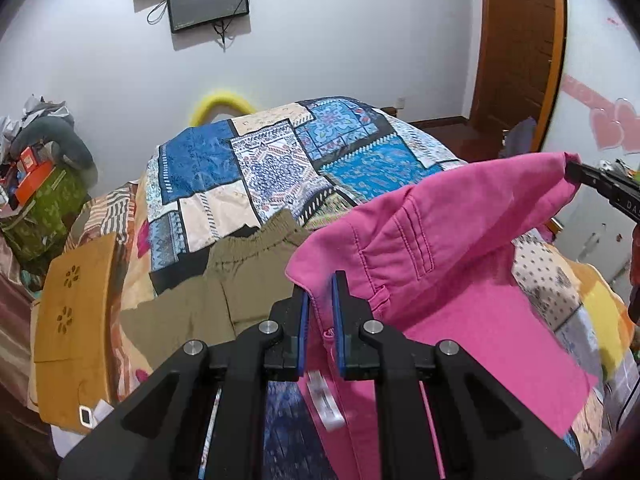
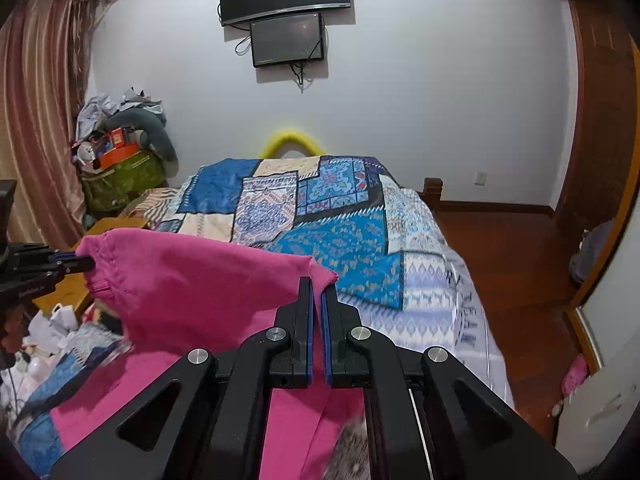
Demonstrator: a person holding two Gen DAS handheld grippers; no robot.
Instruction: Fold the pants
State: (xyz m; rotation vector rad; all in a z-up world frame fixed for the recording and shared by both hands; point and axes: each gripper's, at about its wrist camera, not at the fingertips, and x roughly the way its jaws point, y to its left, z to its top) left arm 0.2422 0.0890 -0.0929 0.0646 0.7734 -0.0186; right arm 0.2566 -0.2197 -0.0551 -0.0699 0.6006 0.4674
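Note:
Pink pants (image 1: 460,248) hang lifted above the bed, stretched by the waistband between both grippers. My left gripper (image 1: 320,284) is shut on the waistband's left corner; in the right wrist view it shows at the far left (image 2: 86,262), pinching the cloth. My right gripper (image 2: 317,288) is shut on the other waistband corner; in the left wrist view it shows at the right edge (image 1: 572,172). The pants (image 2: 192,288) drape down toward me in both views.
Olive-green pants (image 1: 224,292) lie flat on the patchwork bedspread (image 1: 272,168). A yellow-brown wooden nightstand (image 1: 76,320) stands left of the bed. A cluttered pile (image 2: 116,152) sits by the curtain. A wooden door (image 1: 516,52) and floor (image 2: 508,248) are to the right.

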